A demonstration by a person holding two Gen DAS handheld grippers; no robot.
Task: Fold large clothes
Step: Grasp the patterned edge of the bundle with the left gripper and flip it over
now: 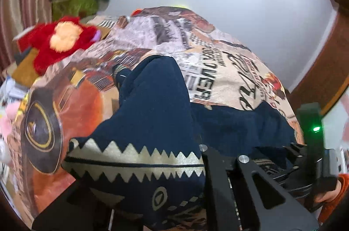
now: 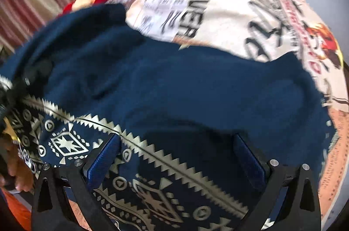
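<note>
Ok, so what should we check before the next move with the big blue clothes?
1. Left tongs shut on the zigzag border of the navy garment: ok.
2. Right tongs open and over the border: ok.
3. Right tongs gripping cloth: not ok, the pads are not pressing on it.
4. Garment lying flat on the bedspread: not ok, it is bunched up.
5. Red plush toy clear of the garment: ok.
6. Where the sleeves are: cannot tell.
</note>
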